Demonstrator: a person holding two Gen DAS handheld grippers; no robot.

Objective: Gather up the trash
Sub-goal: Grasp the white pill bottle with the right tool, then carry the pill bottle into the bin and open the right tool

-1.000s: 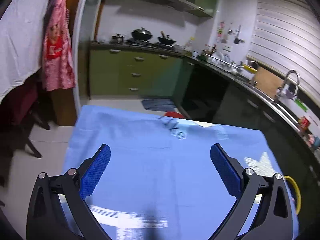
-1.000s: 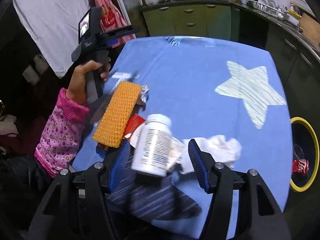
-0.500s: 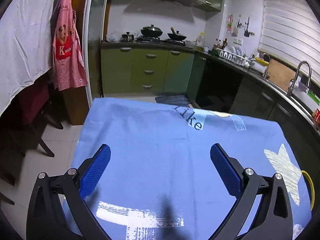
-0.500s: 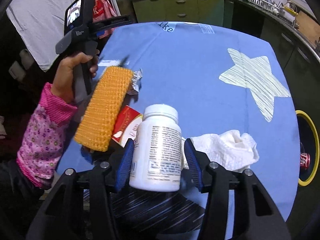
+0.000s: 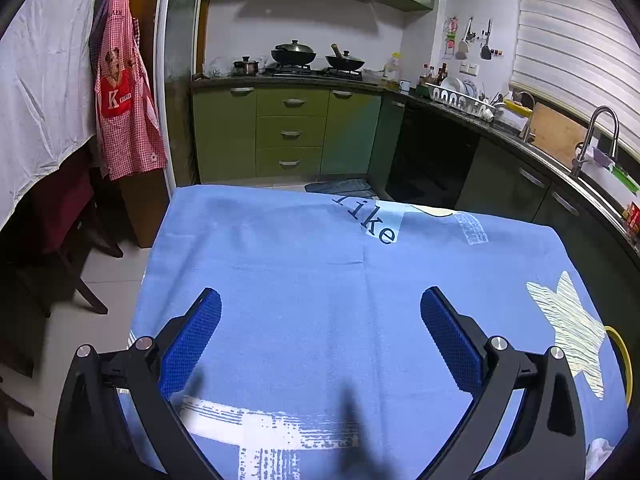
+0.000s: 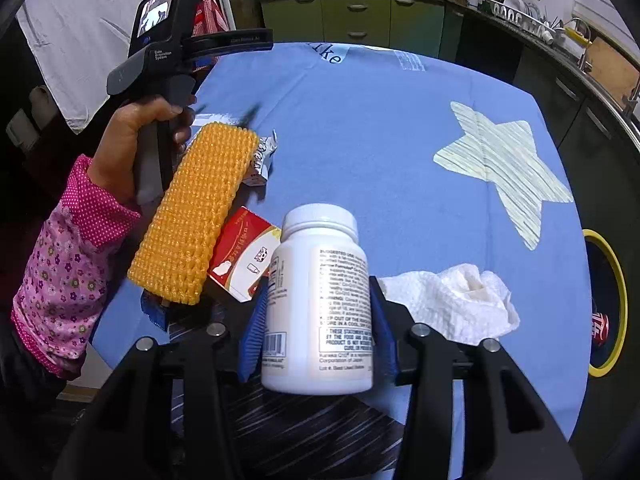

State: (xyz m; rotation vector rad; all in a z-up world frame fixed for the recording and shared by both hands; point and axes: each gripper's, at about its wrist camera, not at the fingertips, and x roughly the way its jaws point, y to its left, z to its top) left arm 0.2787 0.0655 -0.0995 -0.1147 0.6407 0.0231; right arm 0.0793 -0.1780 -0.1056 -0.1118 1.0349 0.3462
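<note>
In the right wrist view my right gripper (image 6: pixel 318 320) is shut on a white pill bottle (image 6: pixel 320 304), held upright above the blue tablecloth (image 6: pixel 360 128). Beside it lie an orange foam net (image 6: pixel 196 216), a red and white carton (image 6: pixel 244 260), a small crumpled wrapper (image 6: pixel 262 160) and a white paper tissue (image 6: pixel 452 304). A yellow-rimmed bin (image 6: pixel 606 304) with a red can inside stands past the table's right edge. My left gripper (image 5: pixel 320 336) is open and empty above the bare cloth; it also shows held in a hand at the left of the right wrist view (image 6: pixel 168 60).
Green kitchen cabinets (image 5: pixel 288 132) and a dark counter with a sink (image 5: pixel 592 148) run behind and to the right of the table. A red apron (image 5: pixel 124 104) and a white sheet (image 5: pixel 44 92) hang at the left. The bin's rim (image 5: pixel 620 356) shows at the table's right edge.
My right gripper has closed on the pill bottle and lifted it upright. My left gripper has tilted up a little, still open, so that more of the kitchen shows.
</note>
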